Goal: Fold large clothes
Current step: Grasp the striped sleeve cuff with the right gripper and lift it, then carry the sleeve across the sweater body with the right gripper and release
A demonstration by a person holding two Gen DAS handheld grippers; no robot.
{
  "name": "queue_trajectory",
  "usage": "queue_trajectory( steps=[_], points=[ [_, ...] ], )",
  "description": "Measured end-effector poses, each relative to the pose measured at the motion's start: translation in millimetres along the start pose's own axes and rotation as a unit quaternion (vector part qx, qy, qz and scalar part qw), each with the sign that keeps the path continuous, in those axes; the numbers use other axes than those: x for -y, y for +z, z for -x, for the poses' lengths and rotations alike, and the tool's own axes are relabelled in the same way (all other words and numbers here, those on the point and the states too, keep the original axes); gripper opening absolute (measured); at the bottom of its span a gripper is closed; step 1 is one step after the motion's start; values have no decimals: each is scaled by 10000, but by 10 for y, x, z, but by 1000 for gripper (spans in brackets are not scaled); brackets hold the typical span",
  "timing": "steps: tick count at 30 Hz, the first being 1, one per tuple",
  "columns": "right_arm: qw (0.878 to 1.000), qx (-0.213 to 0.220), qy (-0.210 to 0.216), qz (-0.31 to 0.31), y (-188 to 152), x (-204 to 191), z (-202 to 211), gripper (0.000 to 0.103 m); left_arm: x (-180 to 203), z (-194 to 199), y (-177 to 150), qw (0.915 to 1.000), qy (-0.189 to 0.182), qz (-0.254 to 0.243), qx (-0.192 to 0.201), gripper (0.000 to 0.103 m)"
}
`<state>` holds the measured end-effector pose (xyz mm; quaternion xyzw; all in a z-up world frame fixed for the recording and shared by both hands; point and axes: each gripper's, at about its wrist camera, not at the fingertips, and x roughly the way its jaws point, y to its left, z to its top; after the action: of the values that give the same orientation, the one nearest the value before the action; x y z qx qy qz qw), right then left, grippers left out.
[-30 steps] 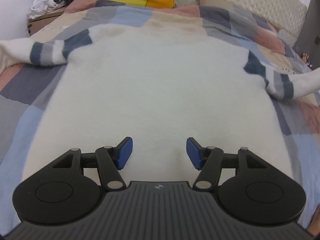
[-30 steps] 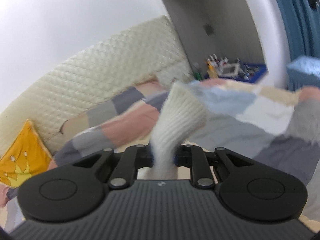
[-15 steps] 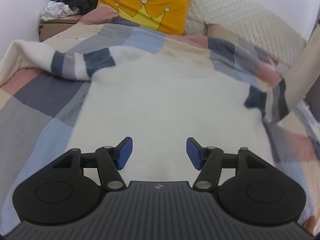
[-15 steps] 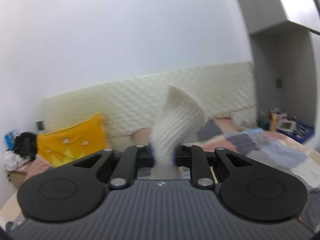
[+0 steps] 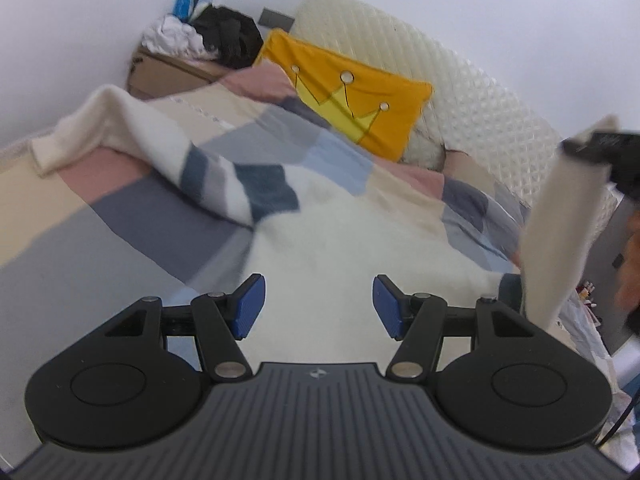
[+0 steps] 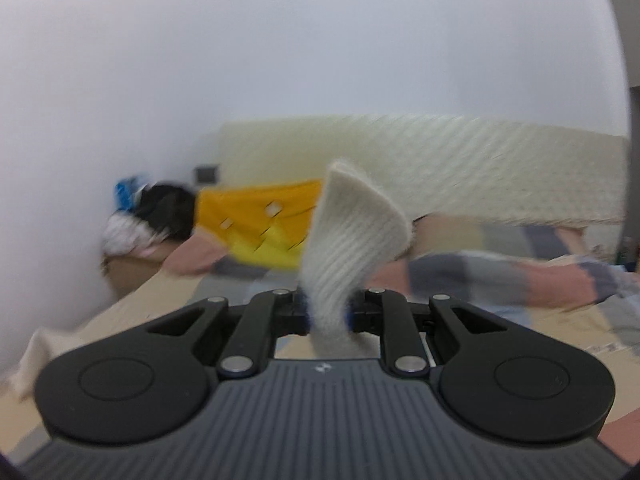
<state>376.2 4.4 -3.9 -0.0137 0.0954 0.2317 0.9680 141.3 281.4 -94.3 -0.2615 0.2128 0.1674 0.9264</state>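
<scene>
A large cream sweater with grey and navy stripes on the sleeves lies flat on the patchwork bedspread. Its left sleeve stretches out to the left. My left gripper is open and empty, low over the sweater's body. My right gripper is shut on the ribbed cuff of the right sleeve. In the left wrist view that sleeve hangs lifted at the right, held from above by the right gripper.
A yellow crown pillow leans on the quilted cream headboard. A cardboard box with a pile of clothes stands by the wall at the far left. A grey cabinet shows at the right edge.
My right gripper has swung left with the cuff, raising the sleeve above the bed. My left gripper has tilted up and turned left over the sweater and stays open.
</scene>
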Motion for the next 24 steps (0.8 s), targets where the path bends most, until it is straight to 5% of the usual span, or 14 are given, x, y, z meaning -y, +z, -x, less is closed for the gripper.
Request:
queue_trajectory(
  steps=[12,22,24],
  points=[
    [9914,-1084,654,318,-1300,-976,-189,19,-318,62,-5,9983,-203,494,217,65],
    [9755,-1841,1193,-176,-1903,-983,-400,22,-455,-174,-16,9952,-301,921,-119,65],
    [9705,-1971,1361,-283,-1946,-956,-430,31,-476,-222,-1,9951,-278,925,-203,65]
  ],
)
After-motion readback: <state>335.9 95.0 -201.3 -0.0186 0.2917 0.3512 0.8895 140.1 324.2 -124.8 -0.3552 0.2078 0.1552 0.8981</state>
